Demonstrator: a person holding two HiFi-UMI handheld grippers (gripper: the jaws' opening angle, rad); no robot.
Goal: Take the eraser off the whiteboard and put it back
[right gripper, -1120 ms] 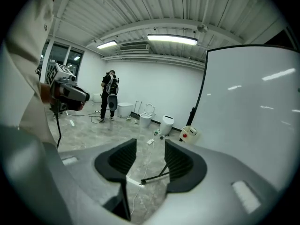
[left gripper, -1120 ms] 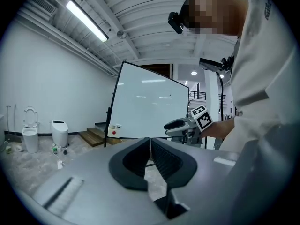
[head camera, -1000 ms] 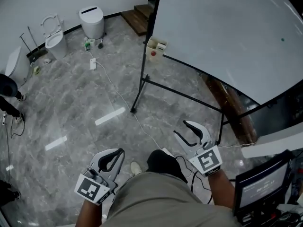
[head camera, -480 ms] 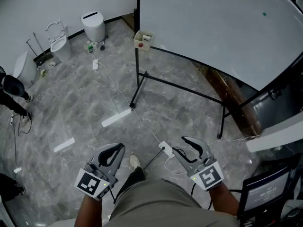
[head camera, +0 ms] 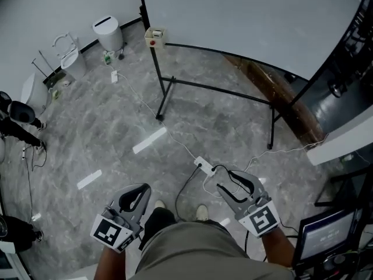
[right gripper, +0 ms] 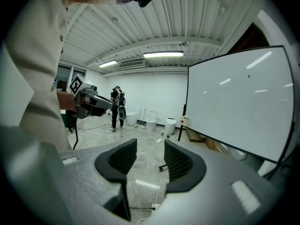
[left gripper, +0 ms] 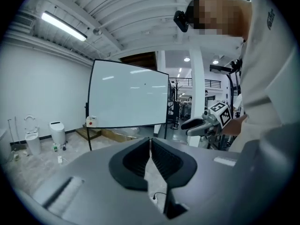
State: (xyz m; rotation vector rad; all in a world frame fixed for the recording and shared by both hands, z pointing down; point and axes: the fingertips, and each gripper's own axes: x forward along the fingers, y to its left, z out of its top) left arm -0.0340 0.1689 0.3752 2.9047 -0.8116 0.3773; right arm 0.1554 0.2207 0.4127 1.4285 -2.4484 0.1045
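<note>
both grippers low, well back from the whiteboard

head view: the left gripper and right gripper sit at the person's waist over the grey floor, well apart from the whiteboard. a small cream box with a red spot hangs at the board's lower left corner; the eraser is too small to pick out.

left gripper view: jaws pressed together, nothing between them.

right gripper view: jaws apart and empty, with the whiteboard off to the right.

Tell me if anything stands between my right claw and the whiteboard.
Nothing upright does. Between the right claw and the whiteboard lies open floor, with only a power strip and its cable lying flat near the claw. The claw is open, empty.
</note>
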